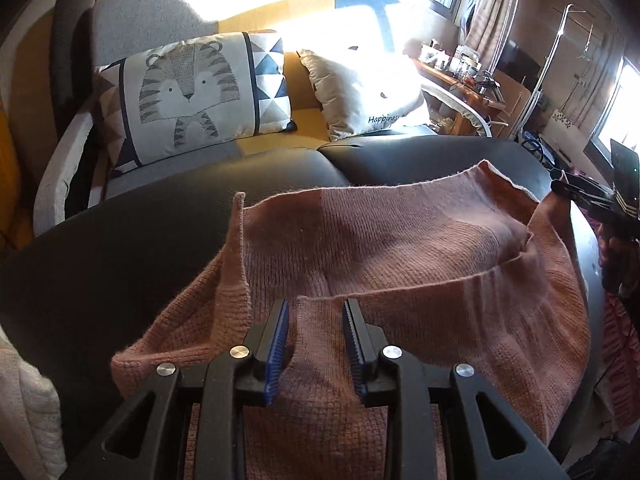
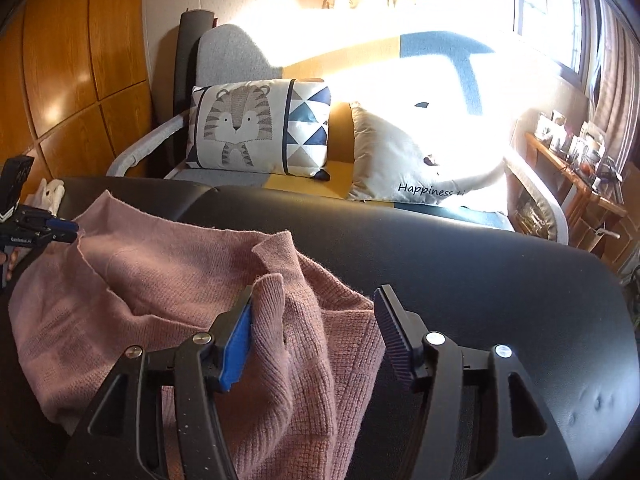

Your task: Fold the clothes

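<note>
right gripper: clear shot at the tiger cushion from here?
Probably not directly. The right gripper stands open over the pink sweater, and the black table lies between it and the tiger cushion.

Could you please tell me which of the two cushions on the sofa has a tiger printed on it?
The rectangular white fabric cushion on the left, with the grey tiger and blue triangles. The plain white cushion beside it shows only the word "Happiness".
</note>
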